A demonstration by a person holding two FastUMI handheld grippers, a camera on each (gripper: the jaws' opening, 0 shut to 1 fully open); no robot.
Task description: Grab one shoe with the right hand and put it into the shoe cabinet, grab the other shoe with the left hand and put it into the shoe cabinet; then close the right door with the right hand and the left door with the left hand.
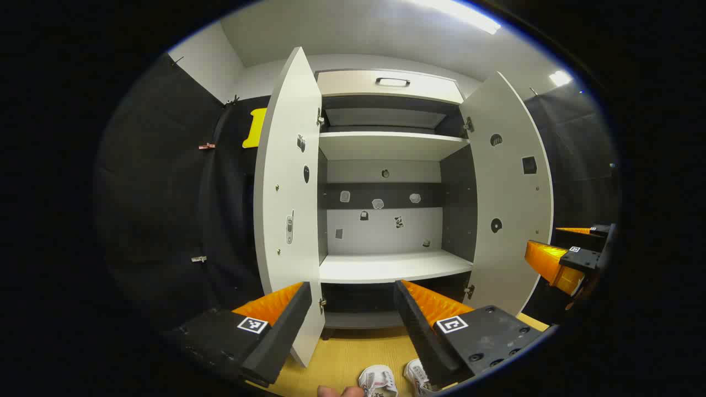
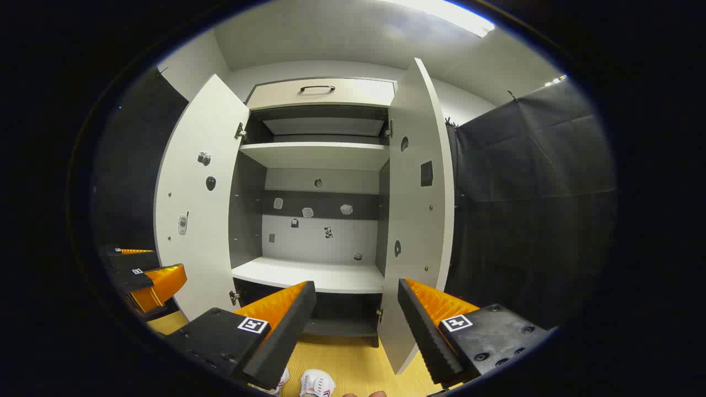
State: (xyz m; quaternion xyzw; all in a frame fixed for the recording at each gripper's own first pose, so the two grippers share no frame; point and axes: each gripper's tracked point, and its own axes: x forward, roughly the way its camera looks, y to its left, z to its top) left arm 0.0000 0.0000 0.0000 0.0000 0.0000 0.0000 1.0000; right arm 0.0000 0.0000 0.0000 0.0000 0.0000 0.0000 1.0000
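Left gripper view: the left claw [image 1: 347,314] is open and empty, facing the cabinet [image 1: 386,264], whose left door [image 1: 289,193] and right door [image 1: 510,209] stand wide. Both shoes [image 1: 378,380] lie side by side on the floor [image 1: 342,353], low beneath the claw, toes toward the cabinet. Right gripper view: the right claw [image 2: 356,314] is also open and empty. The shoes [image 2: 316,383] lie below it, slightly left. Judging by this, each claw must drop straight down to reach a shoe; neither is clearly nearer.

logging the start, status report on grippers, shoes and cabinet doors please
Left hand-held gripper open, right hand-held gripper open, both empty. Two white sneakers on yellow wooden floor. White shoe cabinet doors open, nothing blocking.
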